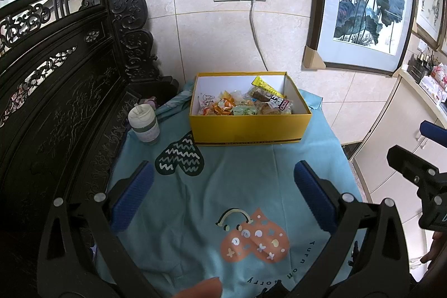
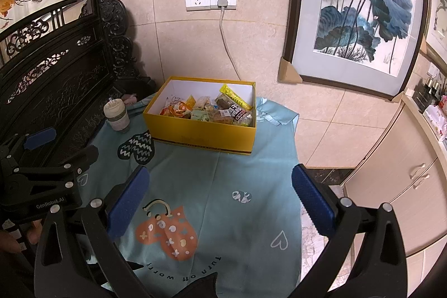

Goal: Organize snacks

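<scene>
Table under a teal cloth (image 1: 223, 186) with heart prints. Near half of the cloth was bare; nothing lay between the grippers and the box. Left edge ran against a dark carved screen (image 1: 56, 91); the far edge met the tiled wall; the right edge dropped to open floor.

Yellow box (image 1: 250, 127) sat at the far edge, slightly right of centre, lid off, long axis along that edge, its long front wall facing the cameras. Wrapped snacks (image 1: 245, 104) filled its floor in a loose heap; 1 yellow stick pack (image 1: 265, 87) leaned up toward the far right corner.

A lidded white cup (image 1: 144, 124) stood upright near the far left corner, just left of the box, apart from it.

Left gripper (image 1: 223, 194): blue pads spread wide, holding nothing, above the bare cloth. Right gripper (image 2: 220, 196): same, pads wide apart, empty, touching nothing.
</scene>
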The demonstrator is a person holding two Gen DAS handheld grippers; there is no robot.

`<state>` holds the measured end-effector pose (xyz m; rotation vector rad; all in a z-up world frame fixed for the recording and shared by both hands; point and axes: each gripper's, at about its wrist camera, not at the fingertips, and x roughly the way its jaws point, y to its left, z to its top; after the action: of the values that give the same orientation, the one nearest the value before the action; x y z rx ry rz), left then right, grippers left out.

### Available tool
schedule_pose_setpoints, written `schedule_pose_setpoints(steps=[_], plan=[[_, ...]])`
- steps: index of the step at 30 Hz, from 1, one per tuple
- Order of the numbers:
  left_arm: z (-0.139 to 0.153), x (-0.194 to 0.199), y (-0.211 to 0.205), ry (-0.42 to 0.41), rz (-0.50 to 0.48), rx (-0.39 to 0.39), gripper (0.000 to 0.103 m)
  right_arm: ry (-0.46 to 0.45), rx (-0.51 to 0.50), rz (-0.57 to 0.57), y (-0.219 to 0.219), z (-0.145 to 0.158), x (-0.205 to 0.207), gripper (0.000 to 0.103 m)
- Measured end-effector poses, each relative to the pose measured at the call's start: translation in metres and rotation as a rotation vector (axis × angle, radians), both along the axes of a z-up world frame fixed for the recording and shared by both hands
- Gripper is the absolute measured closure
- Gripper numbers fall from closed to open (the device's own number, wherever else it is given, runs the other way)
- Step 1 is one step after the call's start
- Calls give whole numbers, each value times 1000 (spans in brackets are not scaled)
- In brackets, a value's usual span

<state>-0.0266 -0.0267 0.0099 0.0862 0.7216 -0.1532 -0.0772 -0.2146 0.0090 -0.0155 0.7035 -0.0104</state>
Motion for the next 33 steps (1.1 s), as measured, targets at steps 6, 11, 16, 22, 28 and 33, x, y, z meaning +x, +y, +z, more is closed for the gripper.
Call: schedule_pose_setpoints(steps=[6,11,16,22,28,33], plan=[[0,-1,-1,-3,0,0,2,-1,-1,2,-1,1,0,1],[0,-1,-1,-2,0,0,2,0,-1,1,0,1,0,1],[0,-1,-3,-2,2,1,2,0,-1,1,0,1,1,1],[0,0,-3,0,-5,2,2,2,-3,1,-1,1,1,1],[0,1,-3,1,-6,3,2,3,-3,1,-3,3,1,1],[0,1,-4,1,-5,1,2,4,-3,5,-5,3,3,1]])
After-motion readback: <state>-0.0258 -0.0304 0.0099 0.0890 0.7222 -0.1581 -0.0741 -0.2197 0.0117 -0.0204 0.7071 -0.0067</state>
